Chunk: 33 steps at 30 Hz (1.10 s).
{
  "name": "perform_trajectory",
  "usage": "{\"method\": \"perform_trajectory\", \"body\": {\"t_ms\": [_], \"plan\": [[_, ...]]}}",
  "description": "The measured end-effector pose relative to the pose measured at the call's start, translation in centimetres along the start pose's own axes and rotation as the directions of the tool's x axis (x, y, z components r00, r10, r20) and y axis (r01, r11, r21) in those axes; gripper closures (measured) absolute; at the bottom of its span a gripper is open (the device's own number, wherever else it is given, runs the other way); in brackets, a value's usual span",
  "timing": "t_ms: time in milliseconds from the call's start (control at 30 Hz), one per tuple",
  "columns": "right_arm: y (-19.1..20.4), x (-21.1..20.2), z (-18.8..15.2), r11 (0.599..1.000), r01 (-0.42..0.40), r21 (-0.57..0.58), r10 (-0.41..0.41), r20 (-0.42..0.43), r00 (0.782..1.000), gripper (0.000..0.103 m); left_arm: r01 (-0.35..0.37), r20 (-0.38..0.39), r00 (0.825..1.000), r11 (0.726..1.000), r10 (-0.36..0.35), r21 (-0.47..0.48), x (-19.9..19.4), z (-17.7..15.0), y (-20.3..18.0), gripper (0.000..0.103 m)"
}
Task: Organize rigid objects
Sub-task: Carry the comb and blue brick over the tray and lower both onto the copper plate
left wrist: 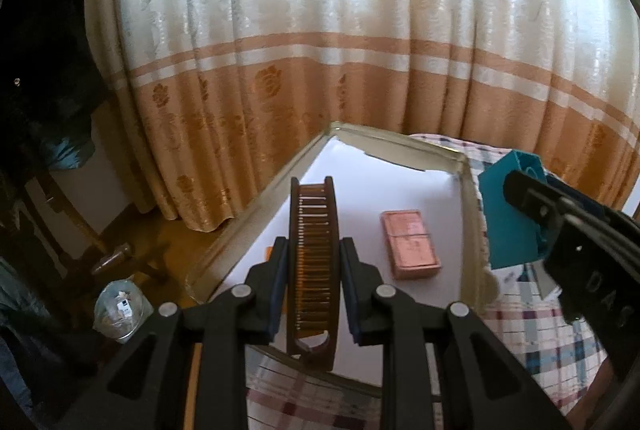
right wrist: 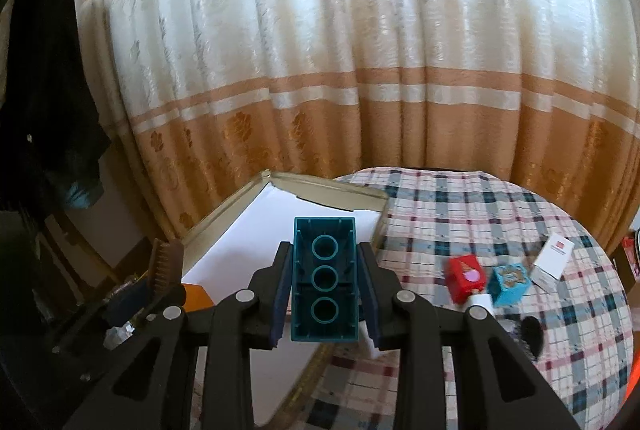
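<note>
Toothed brown comb (left wrist: 314, 262) and hollow teal brick (right wrist: 325, 278) sit clamped in hand-held grippers.

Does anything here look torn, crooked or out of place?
Yes: the white paper lining in the tin tray looks torn at its far edge, leaving a jagged gap along the wall. The tray also pokes past the table's edge, over the floor. Nothing looks spilled.
</note>
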State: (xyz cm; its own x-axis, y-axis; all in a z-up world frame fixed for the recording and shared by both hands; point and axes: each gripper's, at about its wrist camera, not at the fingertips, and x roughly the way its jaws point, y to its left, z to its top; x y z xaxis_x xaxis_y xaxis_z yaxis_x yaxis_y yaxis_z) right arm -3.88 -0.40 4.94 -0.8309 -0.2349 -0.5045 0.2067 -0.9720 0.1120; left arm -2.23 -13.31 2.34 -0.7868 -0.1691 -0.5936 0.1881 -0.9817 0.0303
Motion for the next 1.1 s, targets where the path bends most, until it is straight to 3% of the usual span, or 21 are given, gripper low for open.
{"method": "perform_trajectory", "body": {"t_ms": [533, 1100], "plan": [[1.2, 4.6, -1.2, 0.999, 0.02, -0.033, -0.023, -0.084, 0.996, 0.069, -0.07, -0.016, 0.997, 0.997, 0.071, 0.022, 2.3, 0.2, 0.0, 0.079], [1.0, 6.8, -1.7, 0.999, -0.041, 0.013, 0.043, -0.135, 0.99, 0.068, -0.109, -0.035, 0.993, 0.994, 0.11, 0.026, 3.5, 0.1, 0.1, 0.079]]}}
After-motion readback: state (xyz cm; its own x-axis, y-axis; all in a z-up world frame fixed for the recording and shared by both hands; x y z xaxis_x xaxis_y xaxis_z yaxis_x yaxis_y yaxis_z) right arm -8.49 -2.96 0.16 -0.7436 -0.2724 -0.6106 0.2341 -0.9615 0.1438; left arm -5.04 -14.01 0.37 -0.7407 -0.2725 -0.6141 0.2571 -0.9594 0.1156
